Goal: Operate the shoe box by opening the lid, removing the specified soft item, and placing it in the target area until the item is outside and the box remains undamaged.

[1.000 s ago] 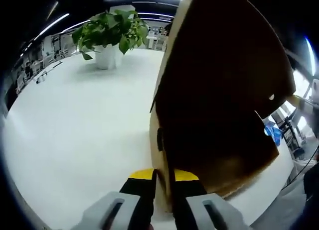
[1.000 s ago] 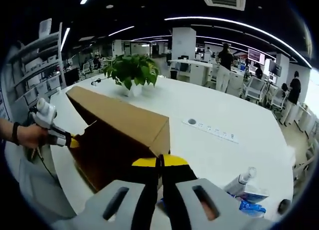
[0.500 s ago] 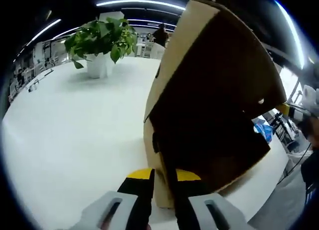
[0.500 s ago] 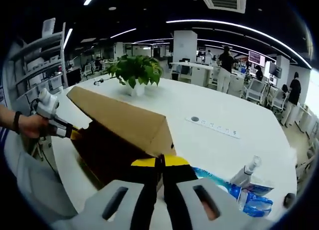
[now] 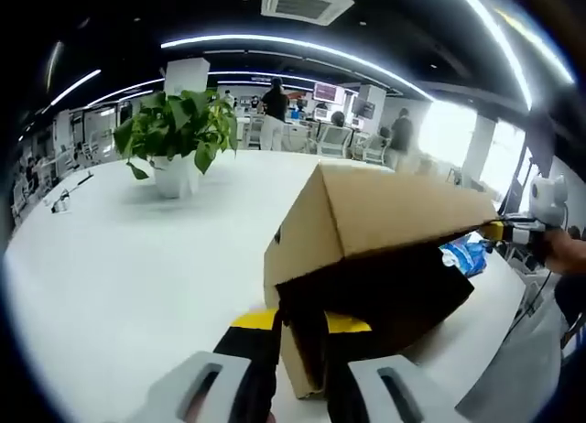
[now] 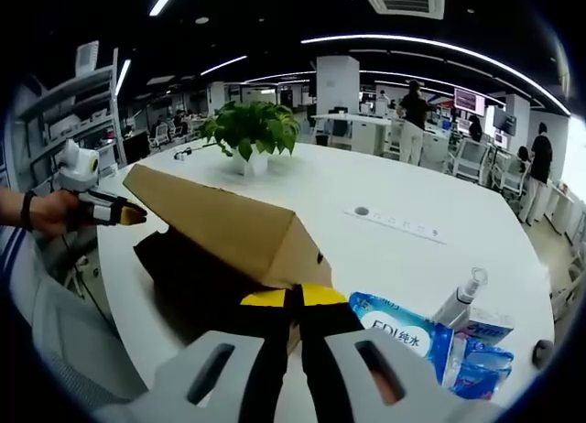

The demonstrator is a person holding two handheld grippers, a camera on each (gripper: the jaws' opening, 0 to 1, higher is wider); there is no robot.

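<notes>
A brown cardboard shoe box (image 5: 385, 249) lies on the white table (image 5: 128, 258). Its lid (image 6: 229, 223) is raised at a slant over a dark inside whose contents I cannot make out. My left gripper (image 5: 300, 330) is shut on the near end wall of the box, with cardboard standing between its jaws. In the right gripper view a hand holds the left gripper (image 6: 108, 209) at the box's far-left end. My right gripper (image 6: 295, 302) is shut at the lid's near corner. The left gripper view shows the right gripper (image 5: 509, 229) touching the lid's far edge.
A potted green plant (image 6: 247, 130) stands further back on the table. A blue wipes pack (image 6: 403, 327), a spray bottle (image 6: 462, 297) and smaller packets lie right of the box. A socket strip (image 6: 396, 227) is set in the tabletop. People and desks are far behind.
In the left gripper view the lid has come down from steeply upright to a low slant. In the right gripper view the blue pack has come out from behind the box.
</notes>
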